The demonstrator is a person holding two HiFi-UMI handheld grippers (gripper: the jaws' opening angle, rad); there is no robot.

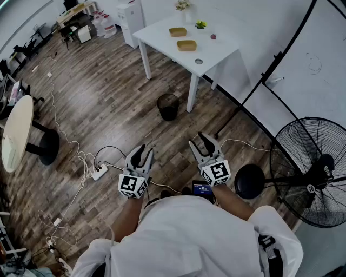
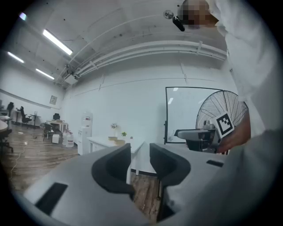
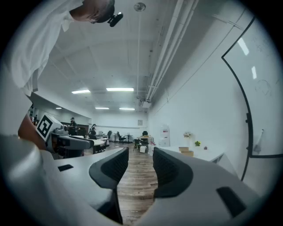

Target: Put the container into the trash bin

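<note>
The left gripper is held level, jaws apart and empty. At its one o'clock, the black trash bin stands on the floor. At the bin's twelve o'clock, a tan container rests on the white table. The right gripper gapes empty too.

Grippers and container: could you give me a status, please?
Left gripper, right gripper open, empty. Nearer container on white table, untouched. Trash bin beside table; nothing blocking.

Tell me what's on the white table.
A tan container, a second container, a green plant, a flower vase and a round disc. Container contents are too small to tell.
</note>
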